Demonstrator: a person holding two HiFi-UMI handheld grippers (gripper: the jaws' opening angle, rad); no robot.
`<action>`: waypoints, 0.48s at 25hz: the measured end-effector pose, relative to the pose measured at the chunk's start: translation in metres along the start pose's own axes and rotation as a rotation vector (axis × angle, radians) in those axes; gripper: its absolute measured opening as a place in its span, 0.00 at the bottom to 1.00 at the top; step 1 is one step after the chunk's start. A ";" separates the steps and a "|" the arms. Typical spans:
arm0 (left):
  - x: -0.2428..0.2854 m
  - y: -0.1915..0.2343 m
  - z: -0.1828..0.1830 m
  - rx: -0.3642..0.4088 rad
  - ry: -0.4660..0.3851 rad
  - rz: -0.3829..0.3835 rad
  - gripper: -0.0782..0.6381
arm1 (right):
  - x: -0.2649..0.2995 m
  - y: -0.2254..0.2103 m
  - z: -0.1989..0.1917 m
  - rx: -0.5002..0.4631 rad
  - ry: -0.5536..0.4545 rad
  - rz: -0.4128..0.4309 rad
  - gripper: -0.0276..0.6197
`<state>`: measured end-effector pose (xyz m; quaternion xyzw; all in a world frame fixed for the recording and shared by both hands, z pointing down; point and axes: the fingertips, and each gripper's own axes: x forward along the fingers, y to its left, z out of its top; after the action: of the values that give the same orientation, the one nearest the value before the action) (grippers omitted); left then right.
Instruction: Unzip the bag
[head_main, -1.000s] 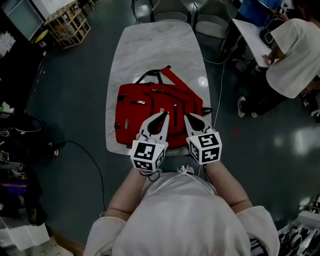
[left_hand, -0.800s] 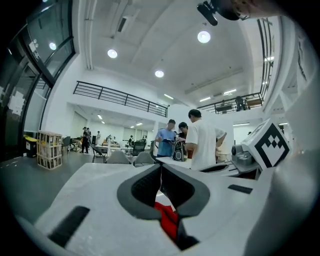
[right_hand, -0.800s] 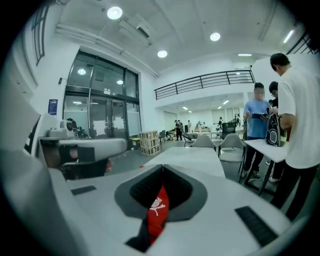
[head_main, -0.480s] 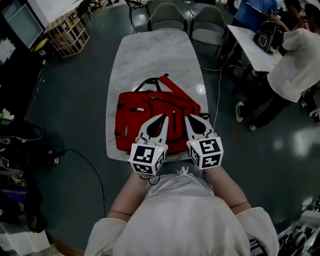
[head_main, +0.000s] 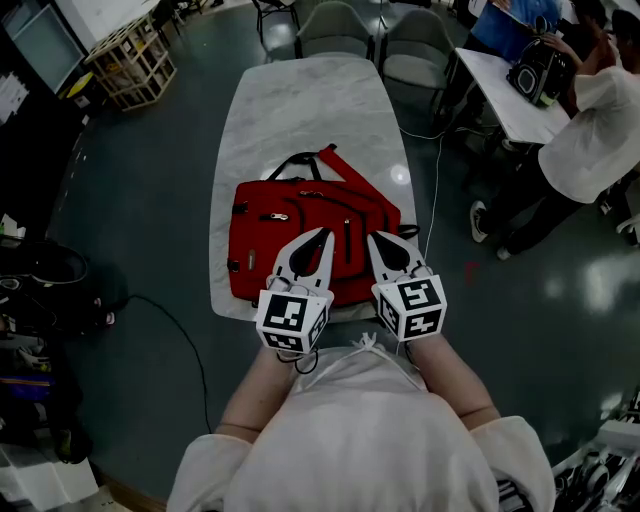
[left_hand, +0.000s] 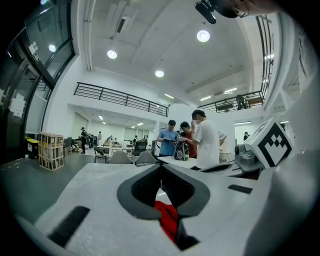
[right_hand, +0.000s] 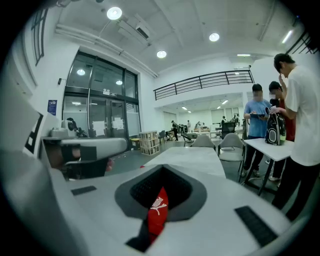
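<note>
Nearest, my pale soft top (head_main: 350, 420) and forearms lead to two white moulded plastic bodies, each capped by a cube printed with black-and-white square markers. My left tongs (head_main: 326, 234) taper to a point. Their dark ribbed pads are pressed together on a fold of red fabric (left_hand: 168, 219), soft and matte, that bulges in the diamond-shaped gap behind the tips. My right tongs (head_main: 371, 237), of the same wedge shape and just beside the left, are clamped on a flat, tongue-shaped red pull tab (right_hand: 157, 210) bearing a small white logo. The tab stands on edge between the textured pads.

Both sets of tips lie over the near part of the red backpack (head_main: 300, 225), which lies flat on the near half of the surface (head_main: 310, 110). The backpack is of matte cloth, roughly rectangular with rounded corners. It is crossed by curved dark zip lines, with small pale pullers on its left pockets and black-edged straps and a carry loop at its far edge. The surface is a long slab with rounded ends and a pale, grey-veined, marble-like finish.

Past its far end stand two grey padded chairs (head_main: 335, 28). To the far left a slatted wooden crate (head_main: 135, 50) sits on the dark glossy floor (head_main: 150, 200). To the far right people stand at a white table (head_main: 500, 90) bearing a black bag (head_main: 535, 68).
</note>
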<state>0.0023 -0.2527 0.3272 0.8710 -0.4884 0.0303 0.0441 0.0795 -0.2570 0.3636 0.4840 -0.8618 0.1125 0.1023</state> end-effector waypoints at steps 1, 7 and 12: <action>0.001 0.001 -0.003 -0.004 0.011 0.002 0.14 | 0.000 0.000 0.000 -0.001 -0.004 0.001 0.08; 0.004 0.004 -0.010 -0.043 0.031 0.005 0.14 | -0.001 0.003 0.000 -0.015 -0.022 0.006 0.08; 0.005 0.005 -0.010 -0.031 0.028 0.006 0.14 | 0.000 0.009 0.001 -0.009 -0.041 0.045 0.08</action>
<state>0.0008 -0.2581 0.3379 0.8681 -0.4909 0.0352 0.0643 0.0716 -0.2531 0.3621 0.4664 -0.8748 0.1007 0.0842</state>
